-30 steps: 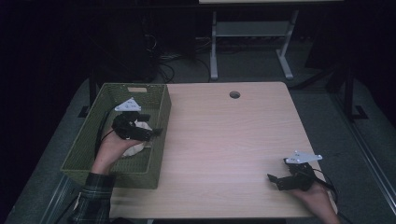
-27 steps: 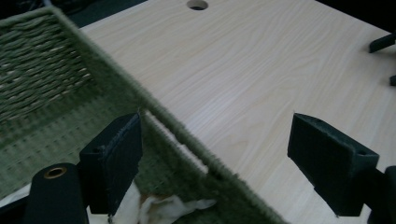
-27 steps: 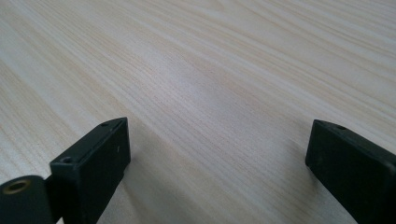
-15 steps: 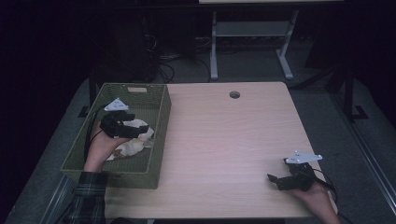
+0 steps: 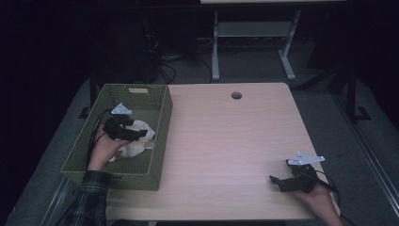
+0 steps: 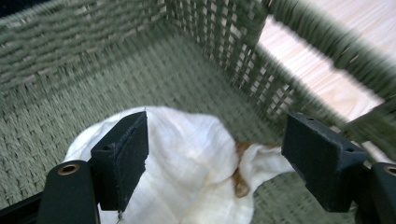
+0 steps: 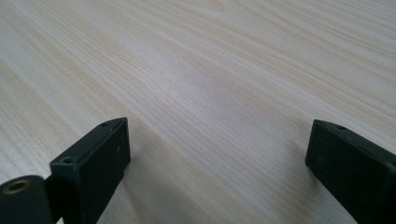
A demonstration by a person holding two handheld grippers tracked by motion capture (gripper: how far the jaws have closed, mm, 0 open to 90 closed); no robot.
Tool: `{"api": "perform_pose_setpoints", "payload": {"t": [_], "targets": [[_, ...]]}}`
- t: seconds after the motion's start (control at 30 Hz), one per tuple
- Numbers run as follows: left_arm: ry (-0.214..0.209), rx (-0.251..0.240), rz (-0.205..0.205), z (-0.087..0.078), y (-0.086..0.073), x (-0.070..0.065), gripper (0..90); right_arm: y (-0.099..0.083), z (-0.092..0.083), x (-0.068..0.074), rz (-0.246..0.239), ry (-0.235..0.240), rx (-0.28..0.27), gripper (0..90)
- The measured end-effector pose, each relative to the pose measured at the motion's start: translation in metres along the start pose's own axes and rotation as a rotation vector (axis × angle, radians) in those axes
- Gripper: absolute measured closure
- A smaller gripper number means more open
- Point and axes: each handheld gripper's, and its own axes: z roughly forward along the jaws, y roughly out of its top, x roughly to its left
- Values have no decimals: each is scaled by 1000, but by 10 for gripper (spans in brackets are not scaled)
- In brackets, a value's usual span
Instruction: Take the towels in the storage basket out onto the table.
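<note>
A green woven basket (image 5: 162, 123) stands on the left of the wooden table (image 5: 226, 141). A crumpled white cloth (image 5: 139, 142) with a brown stain lies on its floor. My left gripper (image 5: 139, 134) is down inside the basket just over the cloth. In the left gripper view the cloth (image 6: 187, 158) bulges up between the wide jaws of the left gripper (image 6: 215, 149), which have just been closing a little; the pads do not press on it. My right gripper (image 5: 278, 182) rests open near the table's front right, with bare wood (image 7: 210, 70) between its jaws (image 7: 217, 158).
The basket's right wall (image 6: 243, 42) rises close beyond the cloth. A round cable hole (image 5: 236, 95) is in the table's far edge. Behind the table stand a white metal stand (image 5: 215, 56) and loose cables (image 5: 164, 61) on the dark floor.
My left hand has shifted left and sunk lower into the basket, toward the cloth. The right hand and gripper have stayed put.
</note>
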Motion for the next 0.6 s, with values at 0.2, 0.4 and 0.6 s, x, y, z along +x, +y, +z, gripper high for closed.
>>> {"api": "perform_pose_setpoints", "payload": {"t": [0.2, 0.4, 0.6], "targets": [[-23, 72, -22, 13, -4, 5, 236, 0, 0, 0, 3, 0, 0, 61], [-21, 141, -37, 24, -8, 3, 236, 0, 0, 0, 0, -1, 1, 61], [-23, 226, -32, 36, -12, 2, 239, 0, 0, 0, 0, -1, 1, 61]]}}
